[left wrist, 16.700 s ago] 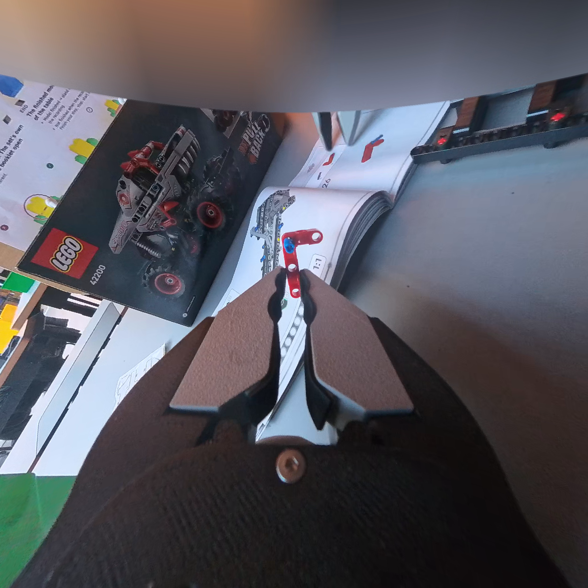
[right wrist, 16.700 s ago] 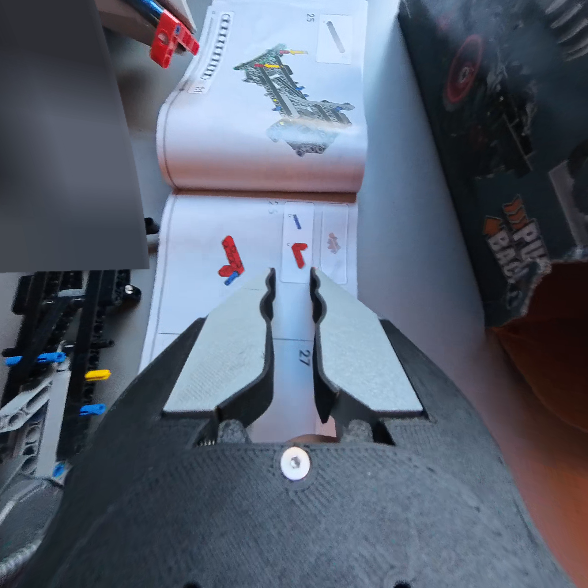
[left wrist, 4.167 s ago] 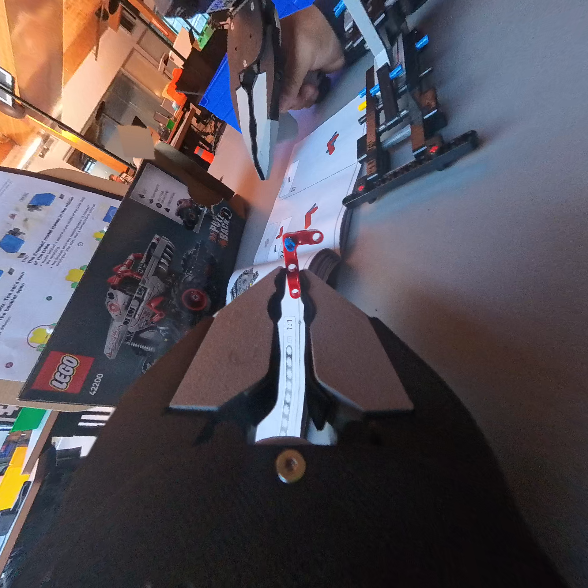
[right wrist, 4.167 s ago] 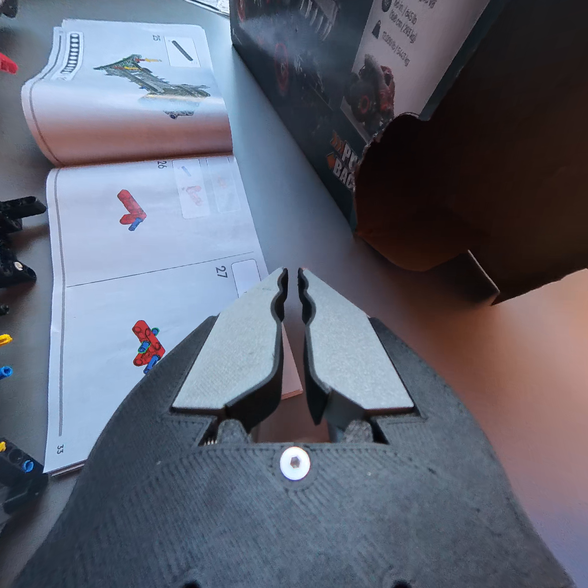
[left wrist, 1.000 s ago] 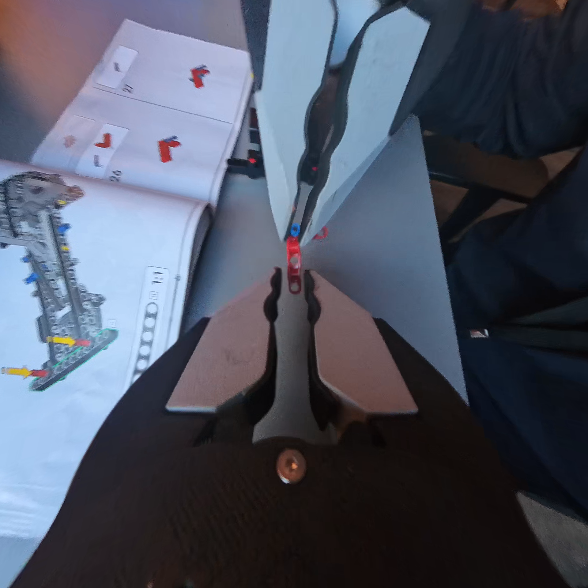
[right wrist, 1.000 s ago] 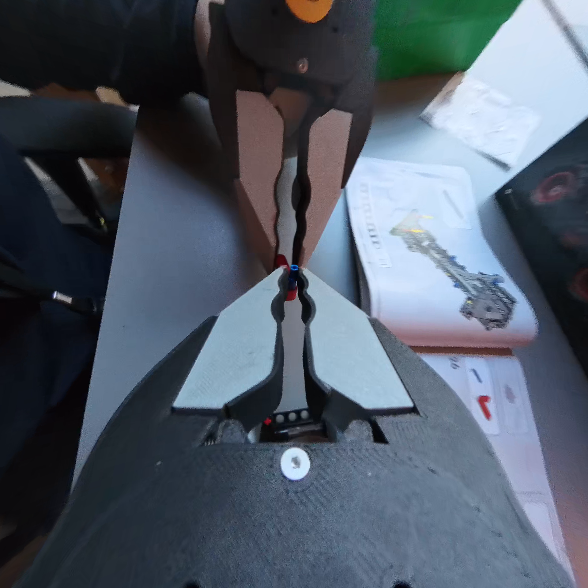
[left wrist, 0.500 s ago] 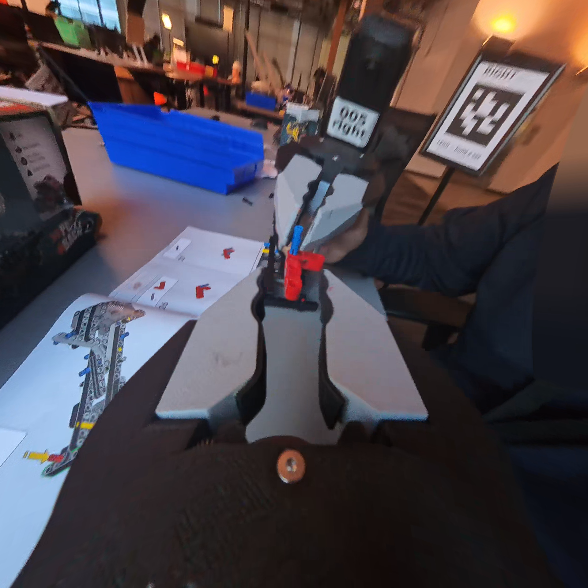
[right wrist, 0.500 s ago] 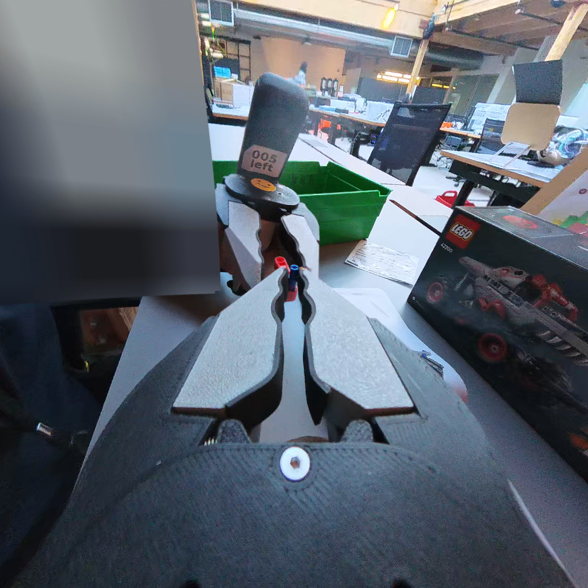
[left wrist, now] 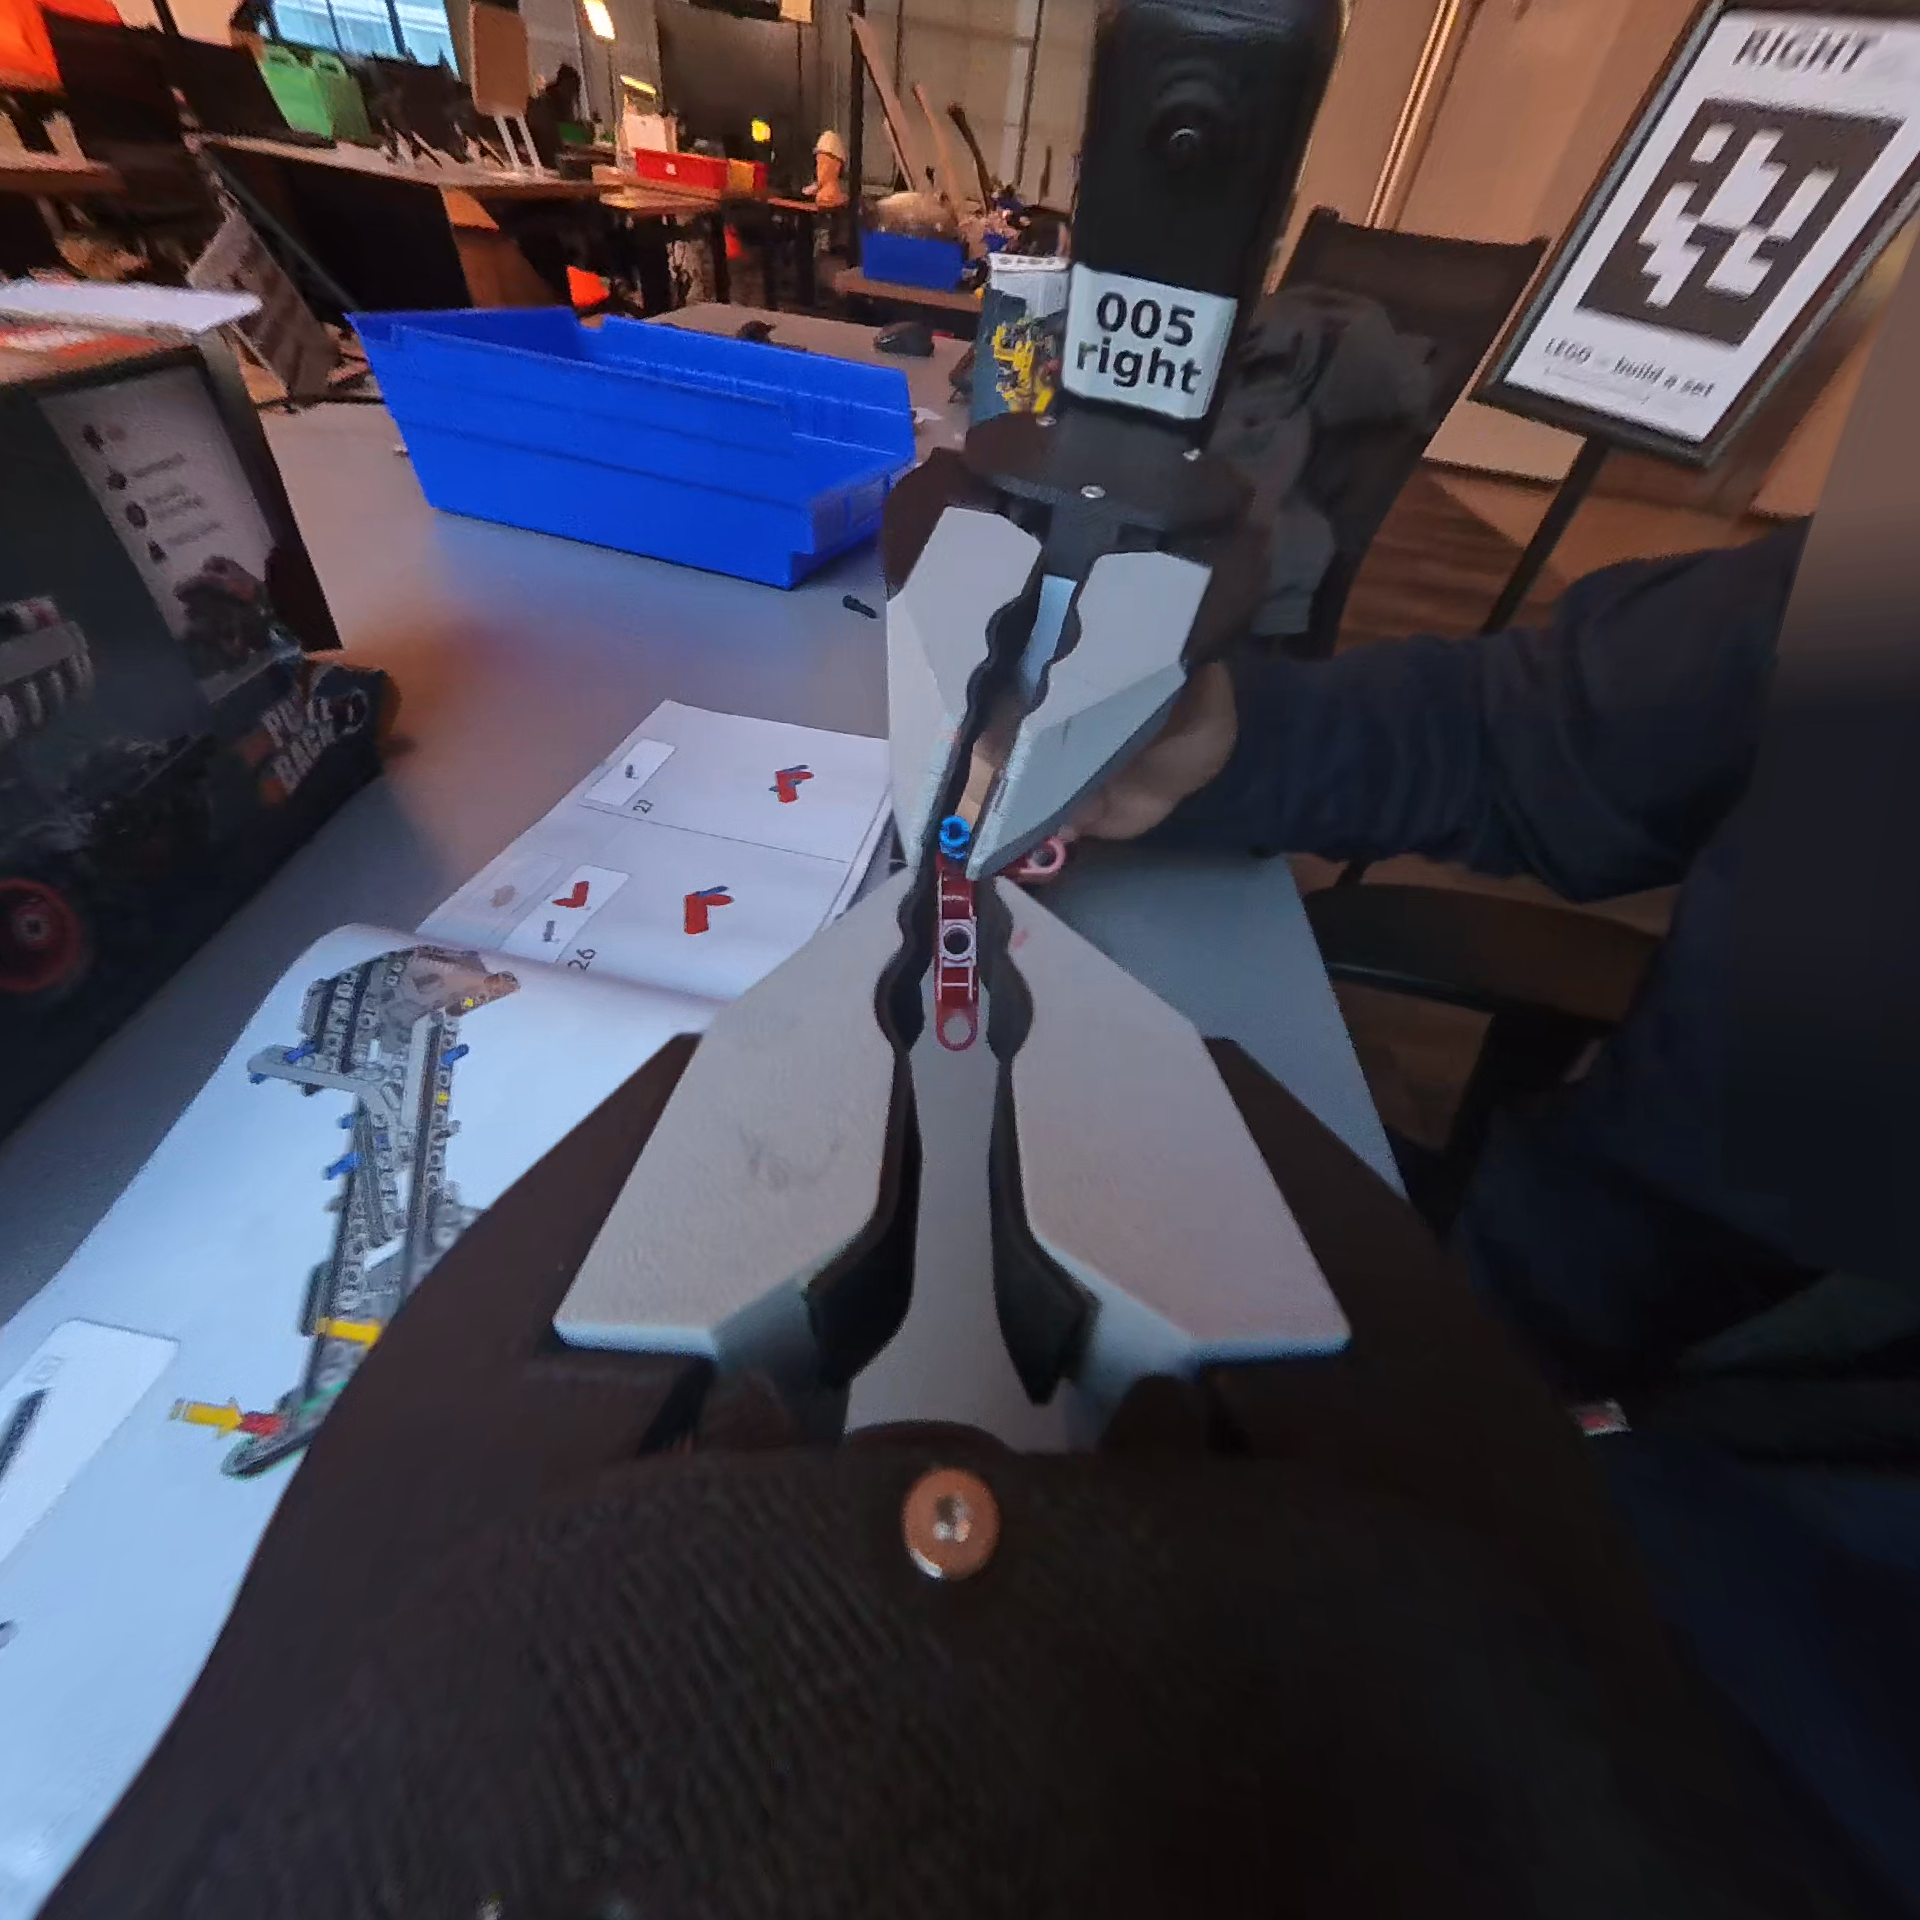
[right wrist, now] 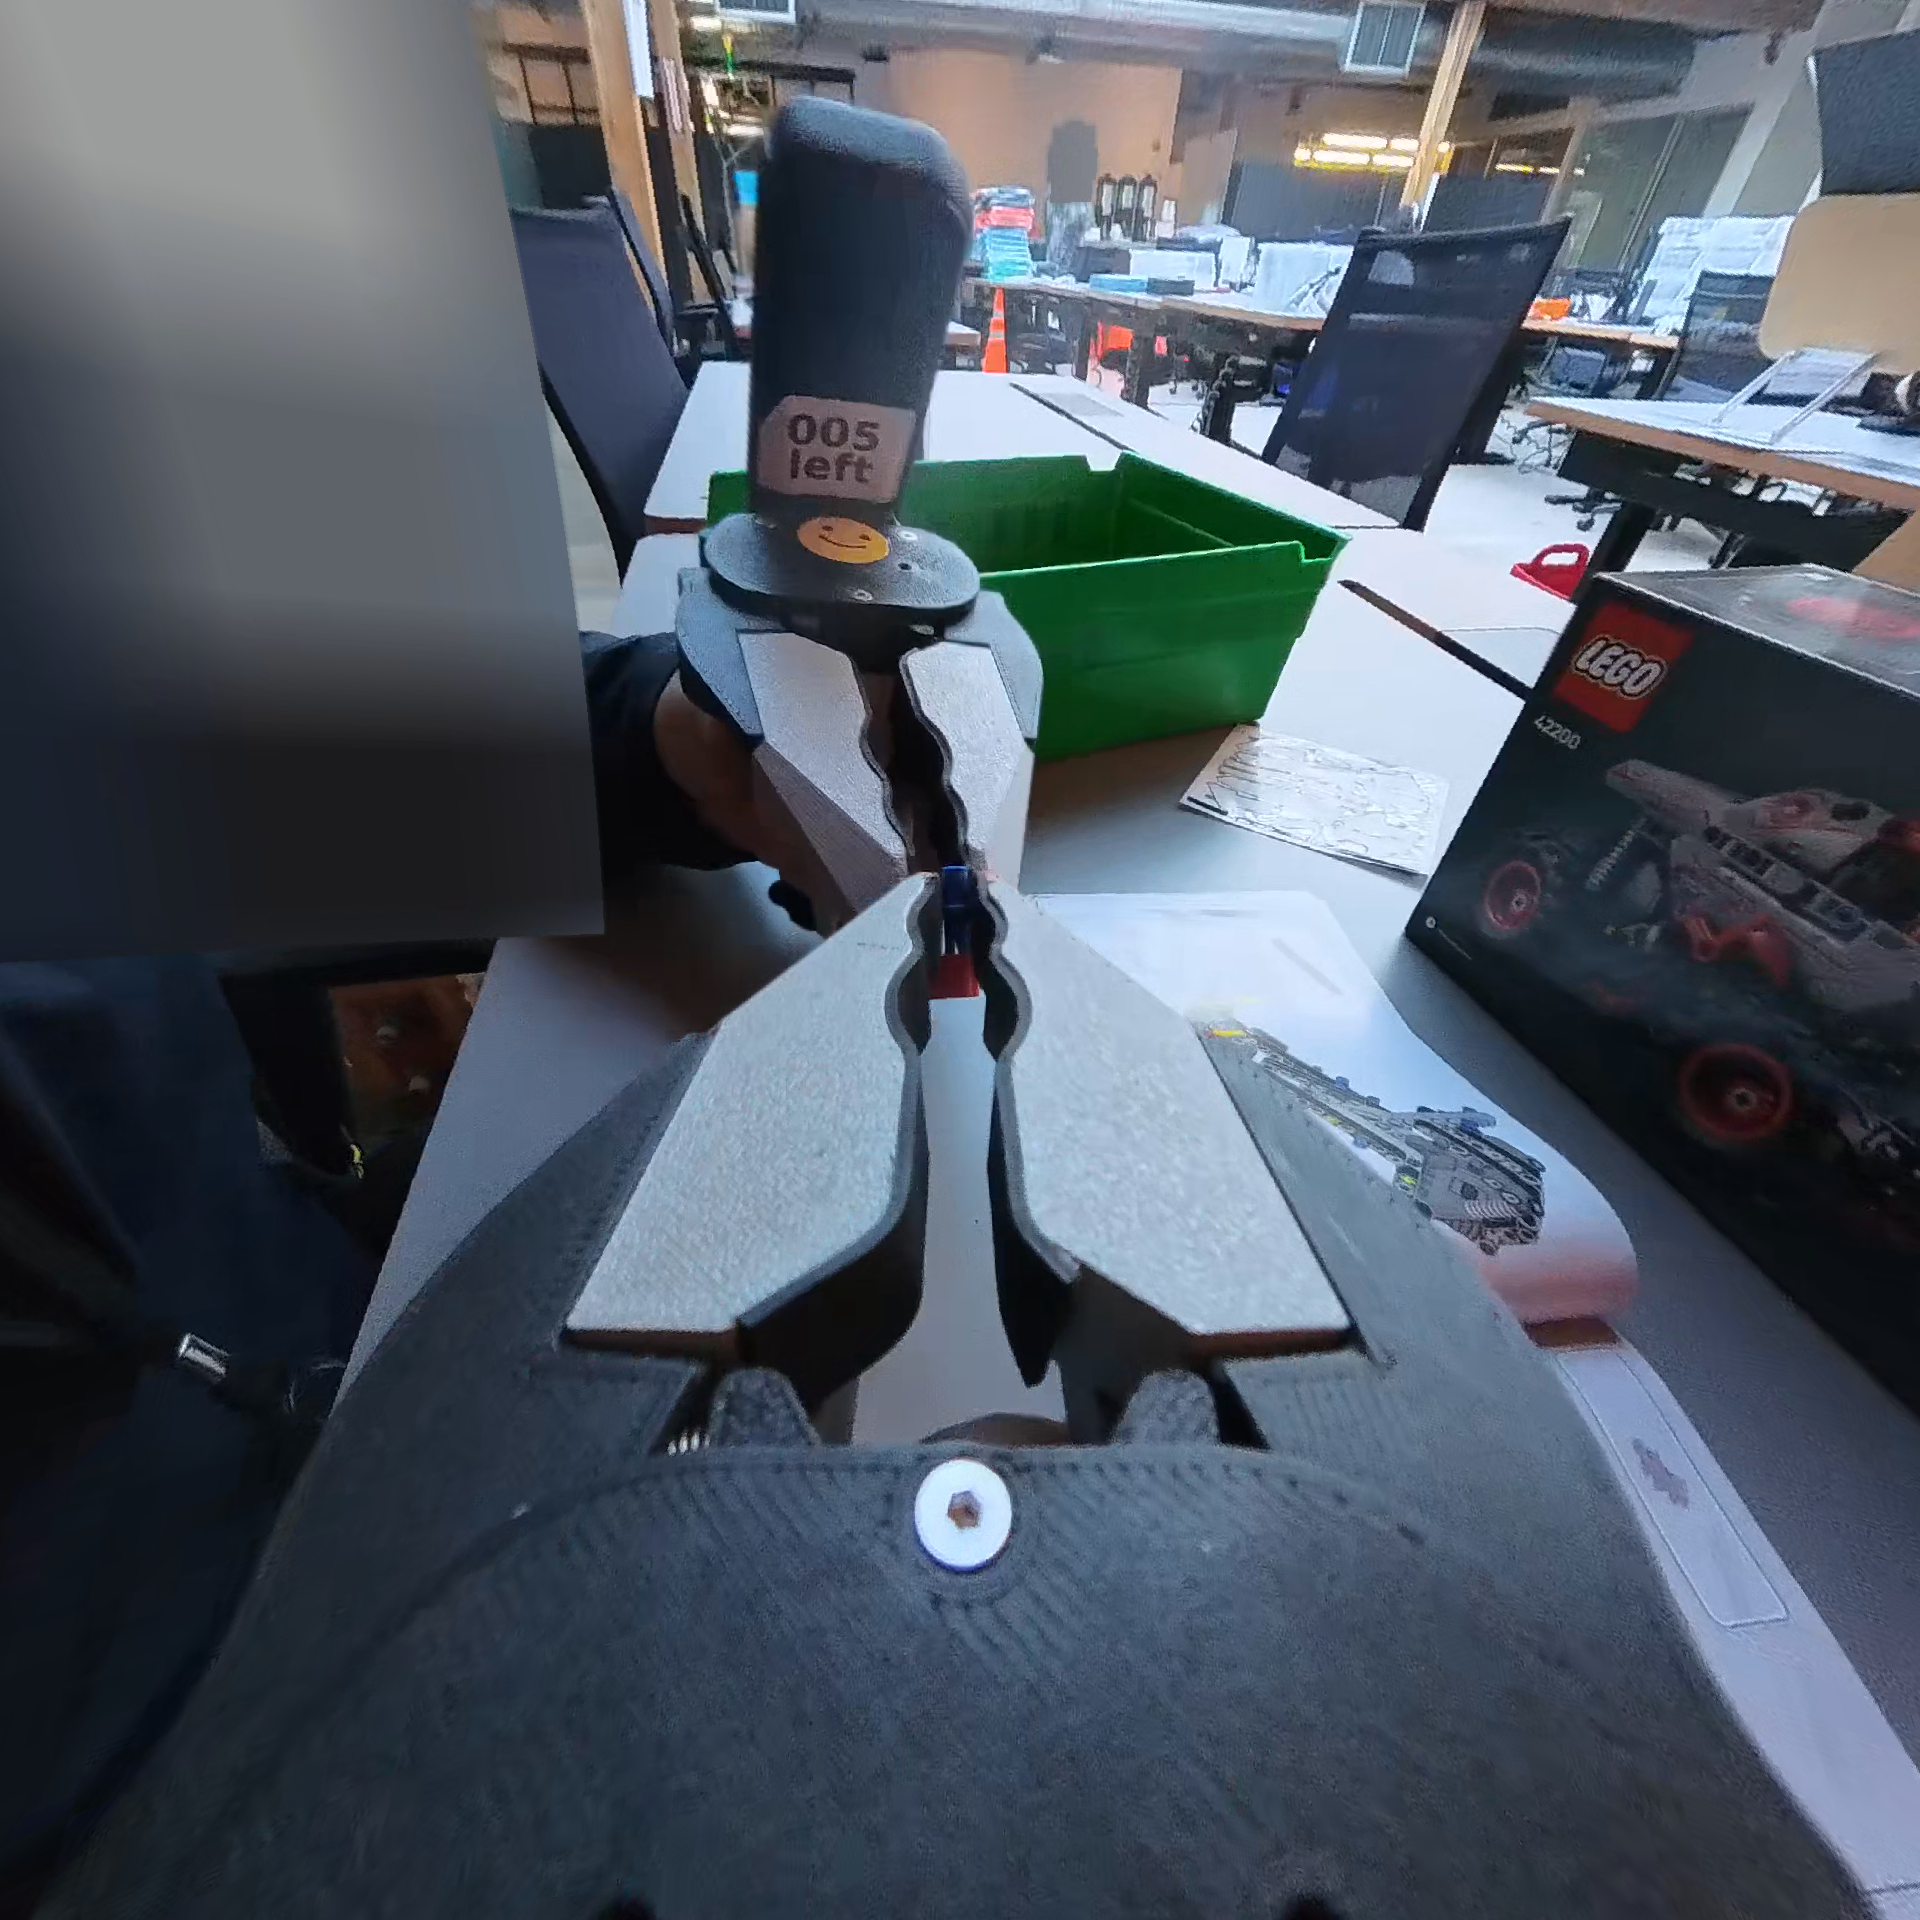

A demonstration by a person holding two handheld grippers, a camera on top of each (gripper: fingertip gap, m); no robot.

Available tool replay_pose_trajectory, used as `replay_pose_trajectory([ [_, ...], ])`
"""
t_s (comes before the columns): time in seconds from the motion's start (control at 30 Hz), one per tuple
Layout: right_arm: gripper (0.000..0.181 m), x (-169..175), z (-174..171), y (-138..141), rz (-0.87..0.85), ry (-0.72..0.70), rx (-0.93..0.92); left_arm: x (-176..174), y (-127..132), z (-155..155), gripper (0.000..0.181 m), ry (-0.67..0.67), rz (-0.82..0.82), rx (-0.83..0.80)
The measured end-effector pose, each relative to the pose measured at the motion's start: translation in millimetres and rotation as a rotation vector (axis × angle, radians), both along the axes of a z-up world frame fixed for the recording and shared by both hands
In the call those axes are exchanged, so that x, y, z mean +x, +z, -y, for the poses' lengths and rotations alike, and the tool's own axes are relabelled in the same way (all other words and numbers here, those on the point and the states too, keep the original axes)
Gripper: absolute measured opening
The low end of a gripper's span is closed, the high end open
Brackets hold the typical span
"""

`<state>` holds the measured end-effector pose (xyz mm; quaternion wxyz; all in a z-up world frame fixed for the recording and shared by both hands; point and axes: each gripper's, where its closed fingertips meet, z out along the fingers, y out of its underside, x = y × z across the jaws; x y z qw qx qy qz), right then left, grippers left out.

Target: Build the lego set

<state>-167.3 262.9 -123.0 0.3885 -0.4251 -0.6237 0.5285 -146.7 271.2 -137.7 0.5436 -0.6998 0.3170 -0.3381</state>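
Each tool has a dark ribbed plastic body with one silver screw (left wrist: 950, 1525) set at its centre. The left gripper (left wrist: 954, 940) carries flat grey jaws with wavy black inner edges, and the right gripper (right wrist: 956, 951) is built the same. A black cylindrical handle rises behind each, wearing a pale label; the left one has an orange smiley sticker (right wrist: 842, 541). The person wears dark navy sleeves (left wrist: 1496, 727).
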Motion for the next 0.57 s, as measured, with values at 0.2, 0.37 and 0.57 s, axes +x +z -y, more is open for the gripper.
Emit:
replay_pose_trajectory([
  [0.2, 0.000, 0, 5, 5, -0.044, -0.008, 0.033, 2, 3, 5, 0.004, -0.049, 0.108, -0.112],
  [0.37, 0.000, 0, 20, 33, -0.192, 0.071, -0.050, 27, -66, 15, 0.004, -0.109, -0.207, -0.254],
  [0.57, 0.000, 4, -23, 21, -0.098, -0.131, 0.027, -2, -61, -8, 0.003, 0.050, -0.312, -0.116],
])
